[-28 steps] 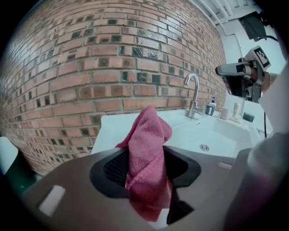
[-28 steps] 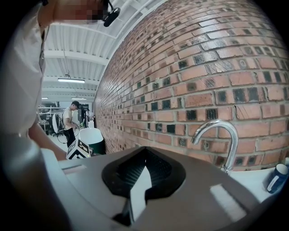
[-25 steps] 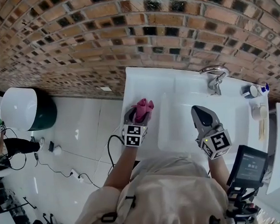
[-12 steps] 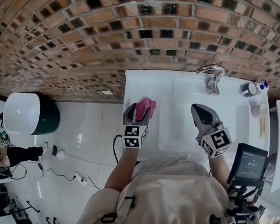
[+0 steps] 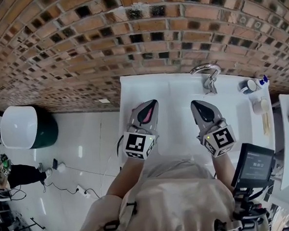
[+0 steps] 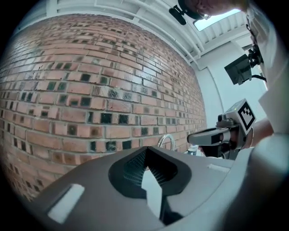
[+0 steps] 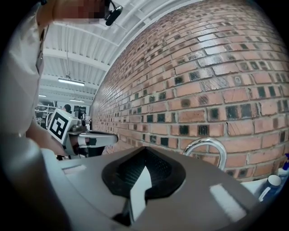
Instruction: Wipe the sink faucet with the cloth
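Note:
The chrome faucet (image 5: 207, 74) stands at the back of the white sink (image 5: 177, 93); it also shows in the left gripper view (image 6: 166, 140) and the right gripper view (image 7: 208, 146). My left gripper (image 5: 152, 103) is held above the sink's left part, shut on the pink cloth (image 5: 147, 115), of which only a strip shows between the jaws. In its own view the left gripper (image 6: 145, 149) has its tips together and the cloth is hidden. My right gripper (image 5: 194, 104) hovers beside it, short of the faucet, and its jaws (image 7: 144, 149) are shut on nothing.
A brick wall (image 5: 130, 35) rises right behind the sink. Small bottles and a cup (image 5: 250, 85) stand at the sink's right end. A white and green bin (image 5: 20, 126) and cables lie on the tiled floor at left. A screen device (image 5: 255, 167) sits at lower right.
The left gripper has lifted off the sink's left rim with the cloth, its jaws closing so that less pink shows. The right gripper rose slightly.

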`<state>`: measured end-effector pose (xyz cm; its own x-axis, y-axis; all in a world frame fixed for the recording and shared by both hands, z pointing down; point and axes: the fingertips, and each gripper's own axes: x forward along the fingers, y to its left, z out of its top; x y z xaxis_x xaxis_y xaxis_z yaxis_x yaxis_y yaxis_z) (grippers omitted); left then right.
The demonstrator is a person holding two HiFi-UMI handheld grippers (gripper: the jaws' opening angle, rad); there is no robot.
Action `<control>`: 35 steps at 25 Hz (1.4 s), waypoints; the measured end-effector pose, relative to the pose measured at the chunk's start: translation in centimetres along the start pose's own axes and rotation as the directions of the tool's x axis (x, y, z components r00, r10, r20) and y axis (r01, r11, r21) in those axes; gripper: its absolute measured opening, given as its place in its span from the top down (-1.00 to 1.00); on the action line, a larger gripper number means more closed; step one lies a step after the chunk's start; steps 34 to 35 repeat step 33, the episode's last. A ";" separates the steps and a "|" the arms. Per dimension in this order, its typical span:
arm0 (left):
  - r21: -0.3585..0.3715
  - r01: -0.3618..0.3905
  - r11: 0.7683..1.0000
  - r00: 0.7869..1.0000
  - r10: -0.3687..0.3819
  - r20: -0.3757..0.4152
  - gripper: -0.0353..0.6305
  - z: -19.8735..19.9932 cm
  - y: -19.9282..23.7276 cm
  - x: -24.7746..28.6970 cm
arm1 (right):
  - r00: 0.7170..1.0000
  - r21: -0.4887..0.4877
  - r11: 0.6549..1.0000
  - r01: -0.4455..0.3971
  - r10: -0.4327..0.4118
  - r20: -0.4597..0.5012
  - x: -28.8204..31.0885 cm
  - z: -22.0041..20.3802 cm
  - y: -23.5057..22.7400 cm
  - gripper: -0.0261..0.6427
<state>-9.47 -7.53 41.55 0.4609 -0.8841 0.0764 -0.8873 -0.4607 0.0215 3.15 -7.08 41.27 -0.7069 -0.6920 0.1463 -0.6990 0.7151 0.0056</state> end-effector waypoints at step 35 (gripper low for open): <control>0.005 0.069 0.998 0.995 -0.069 -0.066 0.88 -2.4 -2.1 0.8 | 0.997 -0.007 1.000 -0.019 0.019 0.074 -0.4 1.3 0.1 0.96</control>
